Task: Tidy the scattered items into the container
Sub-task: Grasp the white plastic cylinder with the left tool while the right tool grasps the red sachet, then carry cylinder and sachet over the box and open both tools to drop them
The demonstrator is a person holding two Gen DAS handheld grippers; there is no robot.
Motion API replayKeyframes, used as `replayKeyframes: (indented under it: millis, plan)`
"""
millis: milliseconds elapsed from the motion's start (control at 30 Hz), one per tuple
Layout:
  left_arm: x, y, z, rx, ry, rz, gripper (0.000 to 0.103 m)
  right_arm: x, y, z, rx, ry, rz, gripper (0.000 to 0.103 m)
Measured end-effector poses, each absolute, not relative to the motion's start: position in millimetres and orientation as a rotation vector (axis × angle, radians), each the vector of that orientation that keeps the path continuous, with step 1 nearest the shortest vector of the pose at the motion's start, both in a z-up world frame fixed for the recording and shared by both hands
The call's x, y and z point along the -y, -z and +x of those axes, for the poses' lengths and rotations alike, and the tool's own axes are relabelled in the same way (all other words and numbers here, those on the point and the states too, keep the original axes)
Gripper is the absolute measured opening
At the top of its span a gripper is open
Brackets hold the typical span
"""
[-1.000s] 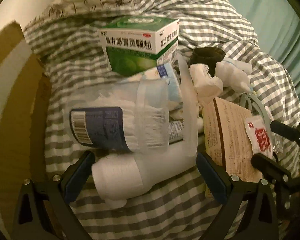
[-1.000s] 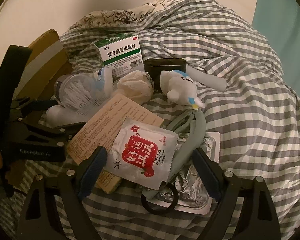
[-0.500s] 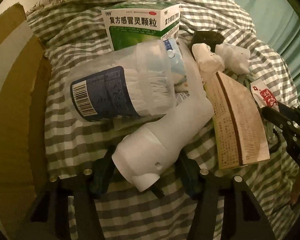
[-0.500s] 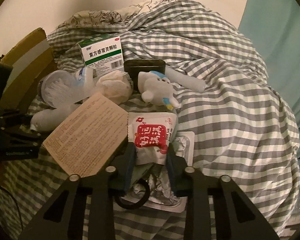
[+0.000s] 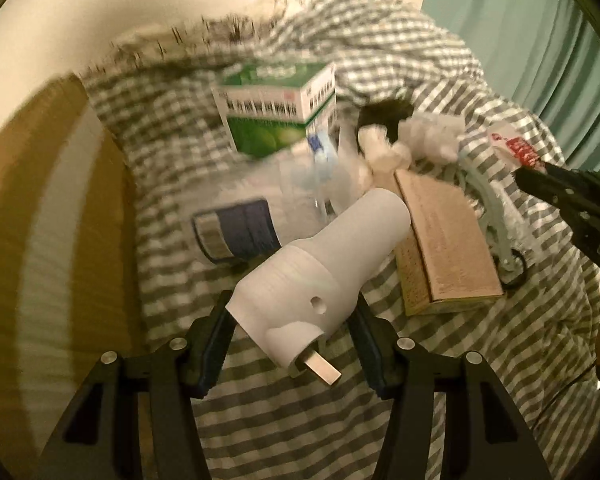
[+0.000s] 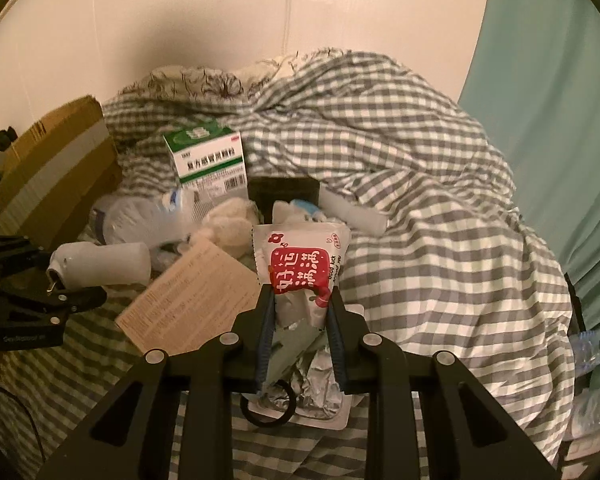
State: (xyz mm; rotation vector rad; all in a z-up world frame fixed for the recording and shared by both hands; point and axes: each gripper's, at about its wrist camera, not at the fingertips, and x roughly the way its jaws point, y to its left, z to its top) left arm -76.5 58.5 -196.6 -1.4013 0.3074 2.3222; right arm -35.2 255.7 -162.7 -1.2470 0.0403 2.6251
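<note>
In the left wrist view, the left gripper (image 5: 292, 322) was clamped on the white plug adapter (image 5: 320, 276) at lower centre, metal prong showing underneath, green medicine box (image 5: 278, 114) blurry above it. The right wrist view showed the right gripper (image 6: 300, 304) pinching the red-and-white sachet (image 6: 302, 260) mid-frame after its jaws had just been closing, plus the cardboard box (image 6: 56, 176) at far left and a foil blister pack (image 6: 320, 392) that the other view didn't catch.
</note>
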Motion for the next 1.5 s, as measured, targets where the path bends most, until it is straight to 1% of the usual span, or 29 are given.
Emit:
replayKeyframes:
  millis: [200, 467, 733, 933, 1267, 1500]
  plan:
    - [-43.8, 153.4, -64.4, -0.311, -2.384, -1.262, 0.057, -240.2, 137.0, -32.0, -0.041, -2.673, -1.180, 0.024]
    - [-20.9, 87.5, -50.6, -0.290, -2.499, -1.075, 0.057, -208.1, 86.8, -23.9, 0.003, -2.753, -1.013, 0.024]
    - [19.8, 21.7, -36.7, -0.208, -2.629, -0.895, 0.057, -173.5, 39.6, -12.2, 0.011, -2.830, -0.876, 0.024]
    - [51.1, -12.6, -26.6, -0.172, -2.711, -0.781, 0.057, -144.3, 2.4, -7.5, 0.023, -2.907, -0.778, 0.024]
    - [106.3, -33.0, -28.7, -0.143, -2.844, -0.707, 0.057, -101.3, -31.0, -20.2, 0.031, -2.994, -0.673, 0.024]
    - [152.7, -23.9, -45.1, -0.142, -2.942, -0.738, 0.057, -67.6, -30.6, -45.6, 0.058, -3.054, -0.658, 0.024]
